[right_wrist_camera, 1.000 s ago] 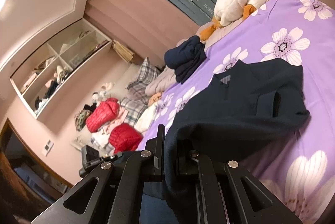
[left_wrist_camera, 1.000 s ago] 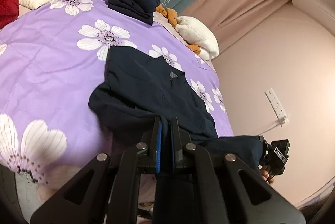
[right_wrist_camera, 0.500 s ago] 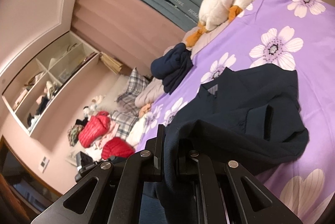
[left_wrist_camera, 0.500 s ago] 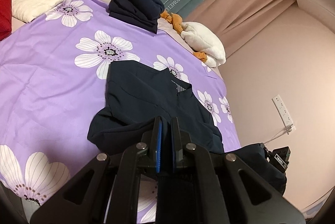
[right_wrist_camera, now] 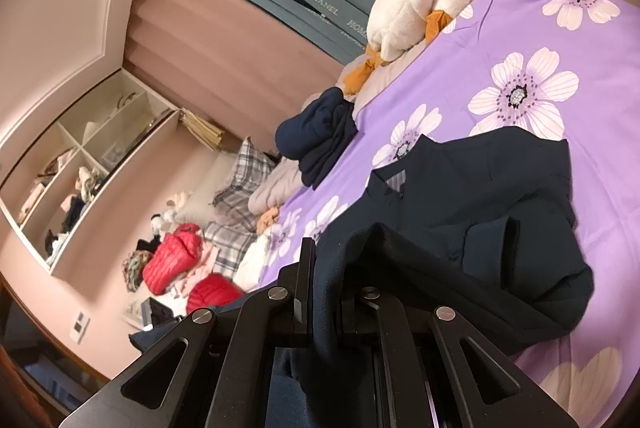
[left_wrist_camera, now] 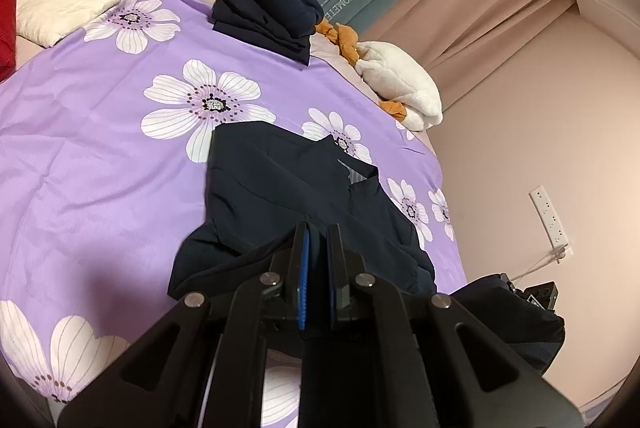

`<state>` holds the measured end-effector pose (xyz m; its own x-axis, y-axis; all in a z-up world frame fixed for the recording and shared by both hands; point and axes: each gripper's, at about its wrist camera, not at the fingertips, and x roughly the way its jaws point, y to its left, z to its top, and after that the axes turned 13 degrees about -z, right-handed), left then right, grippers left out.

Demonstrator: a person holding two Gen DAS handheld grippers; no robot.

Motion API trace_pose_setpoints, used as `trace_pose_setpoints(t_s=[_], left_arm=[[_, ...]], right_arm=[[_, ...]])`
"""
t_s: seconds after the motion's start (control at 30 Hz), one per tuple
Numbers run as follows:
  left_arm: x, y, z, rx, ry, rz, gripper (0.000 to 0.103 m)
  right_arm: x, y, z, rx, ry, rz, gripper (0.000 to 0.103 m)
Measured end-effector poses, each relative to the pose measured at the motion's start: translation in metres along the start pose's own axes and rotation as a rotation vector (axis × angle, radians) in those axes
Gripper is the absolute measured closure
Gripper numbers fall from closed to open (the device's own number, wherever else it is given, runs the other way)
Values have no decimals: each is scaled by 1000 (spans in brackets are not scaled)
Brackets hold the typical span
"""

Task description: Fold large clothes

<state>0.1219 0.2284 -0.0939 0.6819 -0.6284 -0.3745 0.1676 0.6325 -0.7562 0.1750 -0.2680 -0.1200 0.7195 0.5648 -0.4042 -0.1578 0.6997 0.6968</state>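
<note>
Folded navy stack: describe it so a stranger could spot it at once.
Start at the purple floral bedspread. At its far edge sits the folded navy stack of clothes, beside a white plush duck. Unlike the spread-out navy jacket, it is compact and layered.

walls (left_wrist_camera: 540, 132): pink | curtains (right_wrist_camera: 224, 40): pink, pleated | shelving (right_wrist_camera: 80, 156): white, recessed | bedspread (left_wrist_camera: 80, 156): purple floral

Soft, even indoor light, warm pinkish cast; no glare; a dim shadow lies on the bedspread (left_wrist_camera: 92, 188) at 8 o'clock in the left view; strong fisheye bending with black vignette at all corners; the shelf (right_wrist_camera: 80, 164) at 9 o'clock, right view, looks slightly soft.
</note>
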Motion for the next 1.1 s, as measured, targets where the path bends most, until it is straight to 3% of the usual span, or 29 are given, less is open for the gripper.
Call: trace_pose_setpoints(t_s=[0.4,0.7,0.9,1.1], left_arm=[[37,26,29,-62,14,-2,96],[71,54,52,-136,28,15,101],[92,78,69,-210,20,28,101],[136,100,71,-246,83,58,101]], right_arm=[[38,-20,24,66,5,-33,94],[68,-45,47,124,5,-105,94],[100,-71,56,193,57,-199,94],[124,-93,59,252,100,-248,94]])
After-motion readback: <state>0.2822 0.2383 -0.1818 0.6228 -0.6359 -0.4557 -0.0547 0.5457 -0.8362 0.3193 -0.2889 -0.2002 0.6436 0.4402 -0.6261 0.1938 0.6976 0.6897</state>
